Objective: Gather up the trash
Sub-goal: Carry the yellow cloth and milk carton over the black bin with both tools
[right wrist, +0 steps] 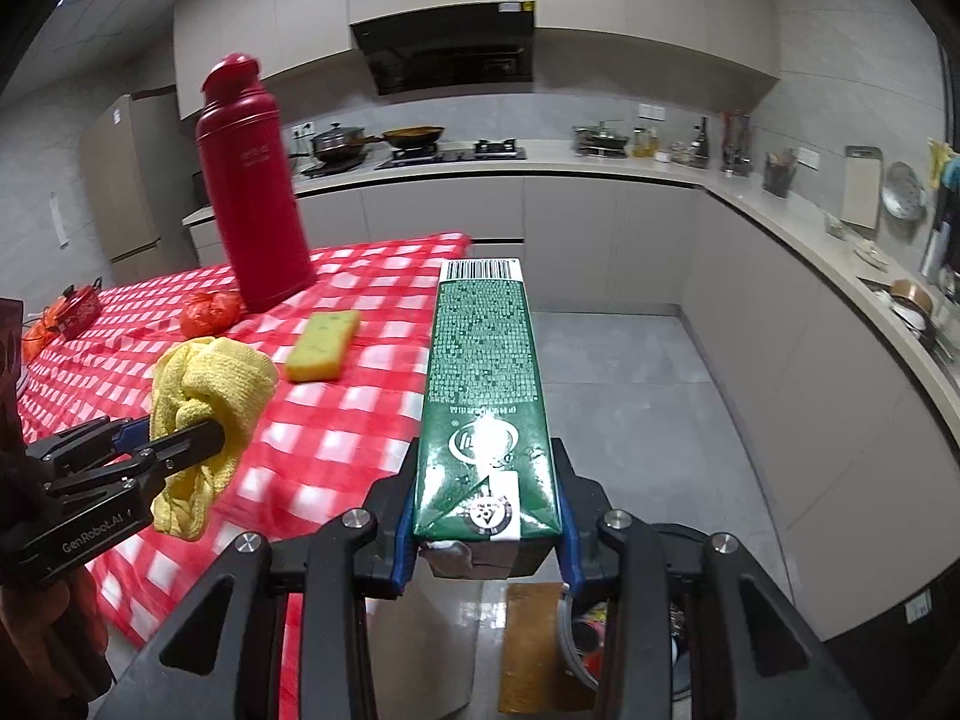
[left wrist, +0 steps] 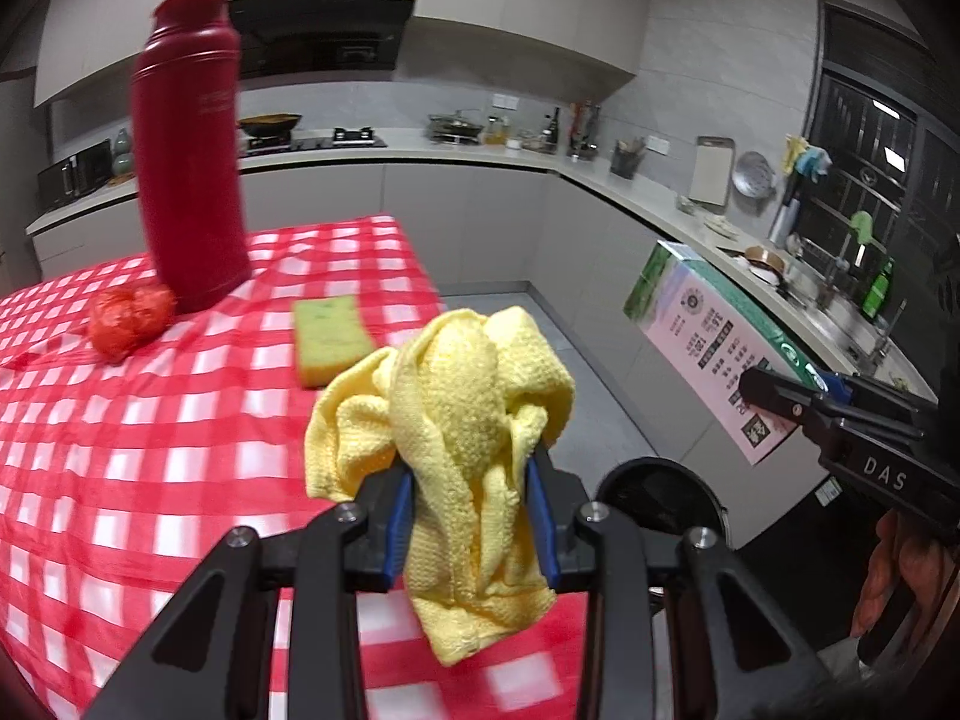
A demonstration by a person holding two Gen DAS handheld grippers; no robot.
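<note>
Both clamped — left gripper (left wrist: 474, 516) cloth (left wrist: 456, 414), right gripper (right wrist: 486, 534) carton (right wrist: 483, 396)

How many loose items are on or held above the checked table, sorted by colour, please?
Red: 2, the flask and the crumpled bag.
Yellow: 2, the cloth in the left gripper and the sponge.
Green: 1, the carton in the right gripper.
Total: 5
</note>
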